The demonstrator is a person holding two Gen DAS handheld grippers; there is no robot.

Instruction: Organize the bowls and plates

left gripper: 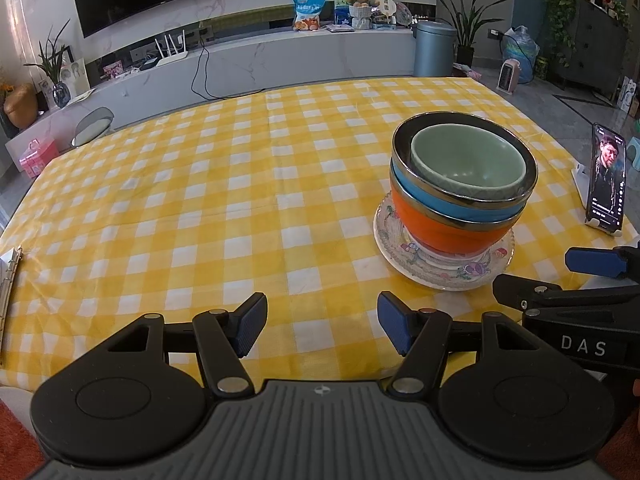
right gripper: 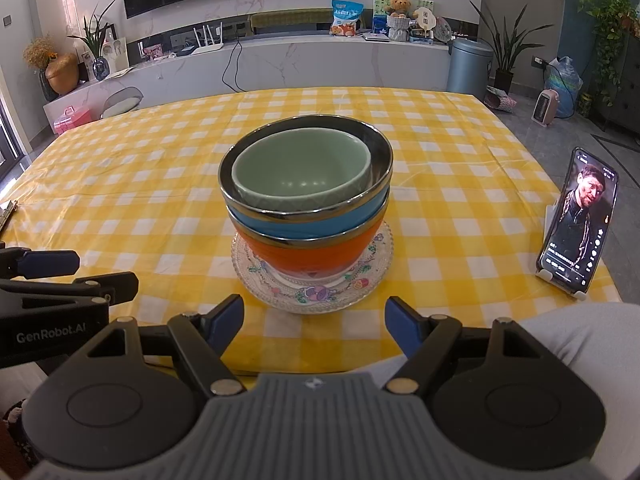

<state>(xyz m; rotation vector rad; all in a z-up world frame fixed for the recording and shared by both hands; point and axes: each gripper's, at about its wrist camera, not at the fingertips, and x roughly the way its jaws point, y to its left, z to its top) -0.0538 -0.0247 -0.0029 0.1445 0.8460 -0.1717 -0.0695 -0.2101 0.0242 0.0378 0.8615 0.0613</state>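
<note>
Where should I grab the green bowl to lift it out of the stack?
Take the green bowl by its near rim wall, one finger of the right claw inside and one outside, coming from above and in front. It sits nested in the blue bowl, so only the rim stands clear; its sides are buried.

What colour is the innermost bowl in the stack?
Pale green bowl, clearest in the right wrist view.

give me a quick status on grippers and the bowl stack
Left gripper and right gripper open, empty. Bowls nested on plate. Phone at right, nothing blocking.
</note>
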